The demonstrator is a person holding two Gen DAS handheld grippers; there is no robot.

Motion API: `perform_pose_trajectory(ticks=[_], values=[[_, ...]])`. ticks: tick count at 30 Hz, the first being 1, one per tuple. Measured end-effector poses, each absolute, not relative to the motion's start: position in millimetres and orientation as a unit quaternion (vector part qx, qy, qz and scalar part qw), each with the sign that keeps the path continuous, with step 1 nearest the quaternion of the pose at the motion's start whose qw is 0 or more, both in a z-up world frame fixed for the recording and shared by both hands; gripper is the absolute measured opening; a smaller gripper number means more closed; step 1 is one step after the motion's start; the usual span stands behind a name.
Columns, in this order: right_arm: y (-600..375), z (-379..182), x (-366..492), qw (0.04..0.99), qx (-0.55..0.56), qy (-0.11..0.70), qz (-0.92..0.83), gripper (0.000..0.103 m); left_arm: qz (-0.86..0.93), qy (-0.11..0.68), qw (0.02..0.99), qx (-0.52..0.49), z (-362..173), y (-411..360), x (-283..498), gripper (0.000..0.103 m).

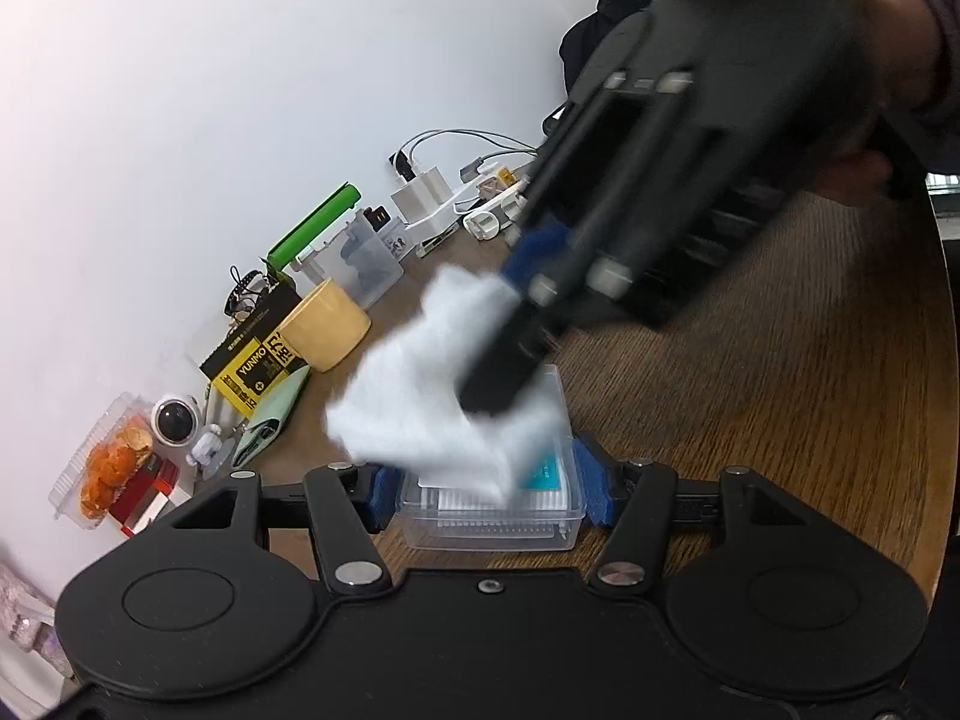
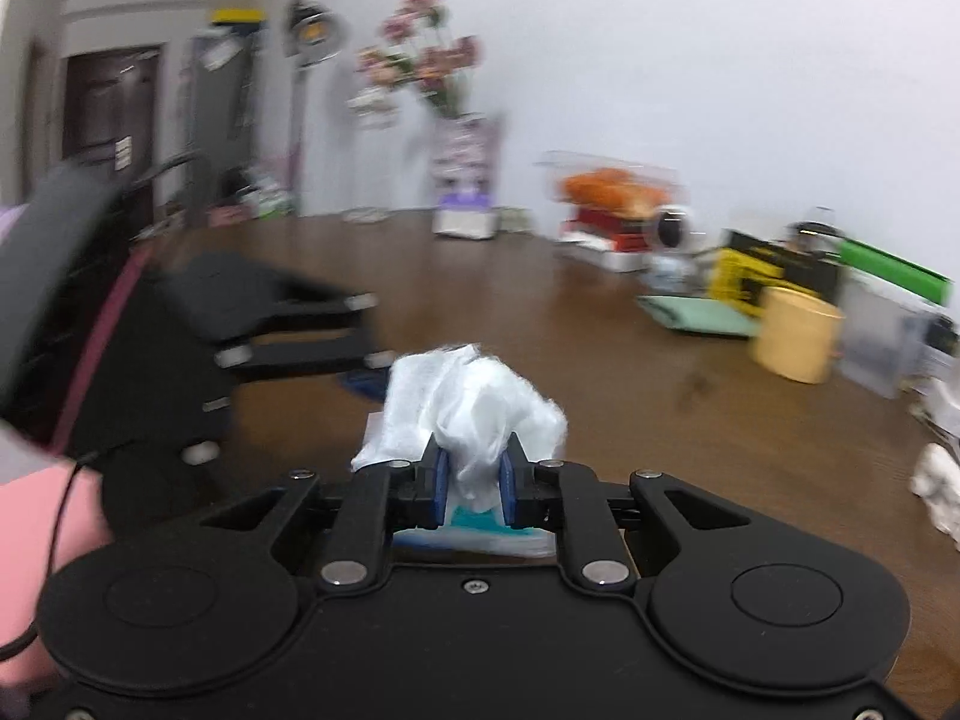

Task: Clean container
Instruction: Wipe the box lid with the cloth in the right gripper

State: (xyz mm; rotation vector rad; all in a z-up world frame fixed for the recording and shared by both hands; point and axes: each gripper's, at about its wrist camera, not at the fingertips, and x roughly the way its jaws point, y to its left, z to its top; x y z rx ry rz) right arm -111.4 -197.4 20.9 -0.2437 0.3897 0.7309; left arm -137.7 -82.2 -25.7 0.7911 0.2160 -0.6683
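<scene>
The left tool (image 1: pixel 489 489) has its blue pads closed against the two short sides of a clear plastic box (image 1: pixel 492 516) and holds it down on the bench (image 1: pixel 780 390). The right tool (image 2: pixel 471 483) is nearly closed, its pads pinching a crumpled white cloth (image 2: pixel 468 408). In the left wrist view this tool comes in from the upper right and the cloth lies on the box's lid, hiding most of it; a teal label shows through the lid beside the cloth. The right tool and cloth are blurred there.

The bench is dark brown wood with visible grain, set against a plain white wall. In the right wrist view a dark door (image 2: pixel 111 102) stands at far left.

Clutter lines the wall side of the bench: a yellow cup (image 1: pixel 324 324) lying on its side, a black-and-yellow carton (image 1: pixel 258 354), a green-lidded case (image 1: pixel 315 225), a clear tub (image 1: pixel 363 264), white chargers with cables (image 1: pixel 432 198), a small white camera (image 1: pixel 174 420), and a clear clamshell of orange fruit (image 1: pixel 111 468). A mint-green pouch (image 1: pixel 270 420) lies flat by the carton. Pink flowers in a vase (image 2: pixel 450 90) stand further along, and a second white wad (image 2: pixel 939 489) rests near the bench's right edge. All of this sits apart from the box.
</scene>
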Motion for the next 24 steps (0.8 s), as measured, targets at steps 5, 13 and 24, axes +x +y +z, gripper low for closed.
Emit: perform_pose_trajectory(ticks=[5, 13, 24], values=[[-208, 18, -113, 0.91, -0.117, 0.209, 0.338, 0.017, -0.33, 0.117, 0.865, 0.359, -23, -79, -133, 0.058], [-217, 18, -87, 0.922, -0.083, 0.219, 0.309, 0.017, -0.328, 0.112, 0.864, 0.364, -24, -78, -135, 0.057], [-225, 15, -96, 0.921, -0.087, 0.23, 0.3, 0.017, -0.328, 0.109, 0.864, 0.367, -23, -78, -136, 0.057]])
